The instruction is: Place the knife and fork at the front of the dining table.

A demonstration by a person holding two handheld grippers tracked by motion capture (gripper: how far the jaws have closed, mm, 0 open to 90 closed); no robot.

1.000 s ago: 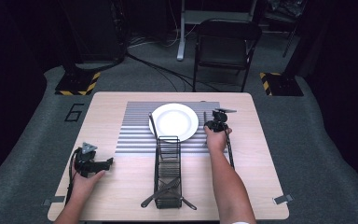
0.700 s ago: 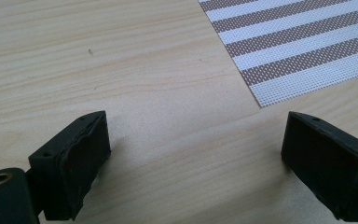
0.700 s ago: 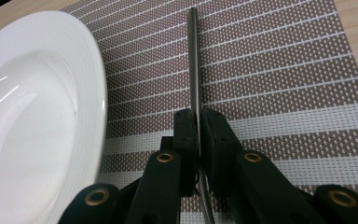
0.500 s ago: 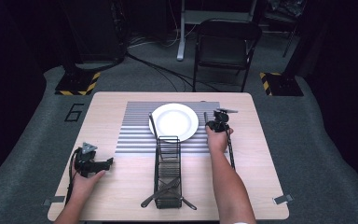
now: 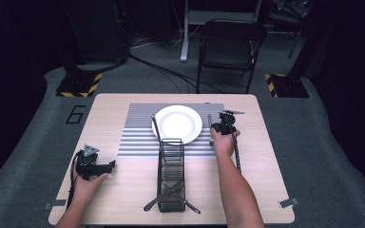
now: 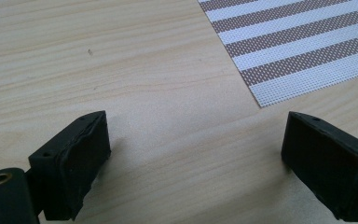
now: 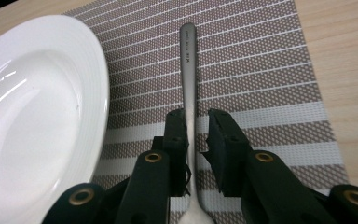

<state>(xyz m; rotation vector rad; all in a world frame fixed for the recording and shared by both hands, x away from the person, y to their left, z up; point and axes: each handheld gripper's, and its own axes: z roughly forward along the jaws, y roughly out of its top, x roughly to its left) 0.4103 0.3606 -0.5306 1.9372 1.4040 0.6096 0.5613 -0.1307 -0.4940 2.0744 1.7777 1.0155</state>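
No change since earlier frame. Right hand-held gripper (image 7: 196,140) pinched spoon (image 7: 189,70), which lay on placemat (image 7: 261,60) just right of plate (image 7: 37,116). Left hand-held gripper (image 6: 191,163) spread over bare tabletop (image 6: 98,56).

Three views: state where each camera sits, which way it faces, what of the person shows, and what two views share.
High view: fixed above the person's side, facing forward and down on the table; both forearms, left gripper and right gripper show.
Left gripper view: rides the left gripper, facing down at bare wood and a placemat corner; jaws wide apart.
Right gripper view: rides the right gripper, facing along a metal utensil handle between its jaws, beside the plate.
Shared: plate and placemat appear in the high and right gripper views.
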